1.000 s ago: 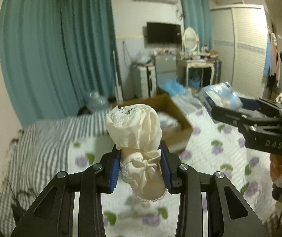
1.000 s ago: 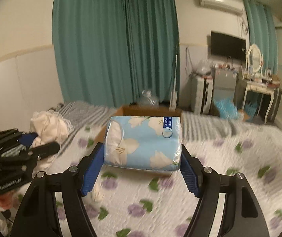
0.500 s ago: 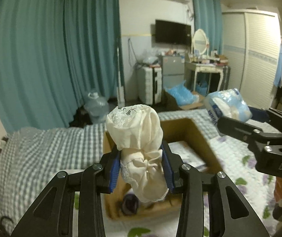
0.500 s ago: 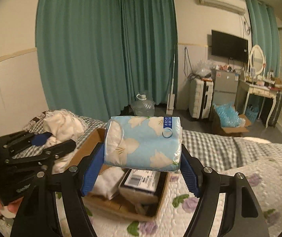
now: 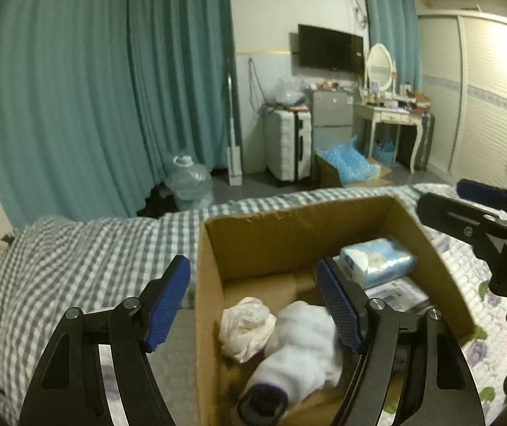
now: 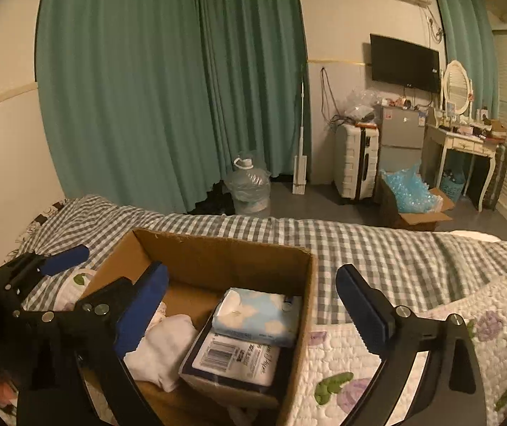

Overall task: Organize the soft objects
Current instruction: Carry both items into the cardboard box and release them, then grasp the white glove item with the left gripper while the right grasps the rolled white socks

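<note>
Left wrist view is showing the left gripper [image 5: 253, 298] hanging over the cardboard box [image 5: 214, 248] on the bed [image 5: 76, 248], its jaws spread wide and holding nothing, one blue pad outside the box's near wall and the other above its inside. A cream cloth bundle [image 5: 246, 330] is lying on the box floor below and between those pads, touching a white rolled garment [image 5: 306, 340] beside it; both appear to be sitting there so the soft things are gathering in one container. Right wrist view is showing the right gripper [image 6: 249, 309] also parted and empty, hovering above a blue flowered tissue pack [image 6: 257, 316], which is resting on a flat white package [image 6: 232, 355] at the box's right side, just under the gap between the jaws.
</note>
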